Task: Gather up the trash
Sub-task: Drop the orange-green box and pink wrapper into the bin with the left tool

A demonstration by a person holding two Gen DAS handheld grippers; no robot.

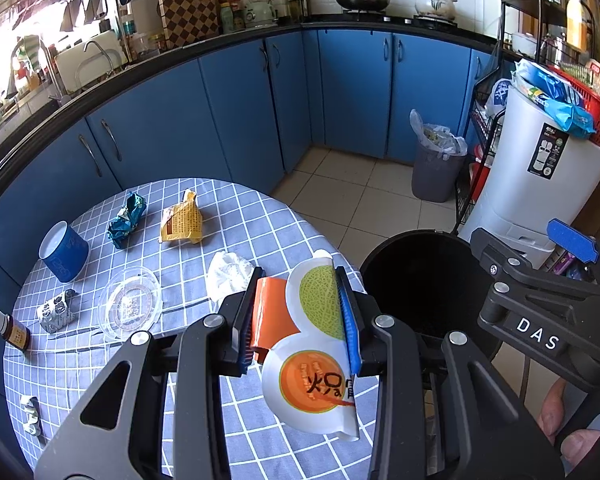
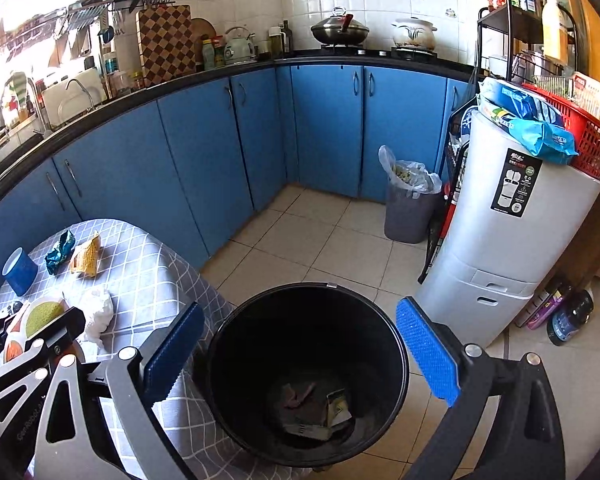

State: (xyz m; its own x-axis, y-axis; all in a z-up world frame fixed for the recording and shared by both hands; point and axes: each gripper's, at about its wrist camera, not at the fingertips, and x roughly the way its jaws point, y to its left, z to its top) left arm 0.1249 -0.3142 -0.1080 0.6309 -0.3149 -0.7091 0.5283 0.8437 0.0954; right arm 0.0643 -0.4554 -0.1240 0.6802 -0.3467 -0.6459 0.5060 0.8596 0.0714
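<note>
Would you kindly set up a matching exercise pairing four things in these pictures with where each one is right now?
Things:
1. melon wrapper
2. blue cup
3. black bin
4. red basket

Places:
A. on the floor beside the table, under the right gripper
B. on top of the white appliance
C. clamped in the left gripper
D. standing on the checked cloth near the table's far edge

Pairs: 1-C, 2-D, 3-A, 4-B
</note>
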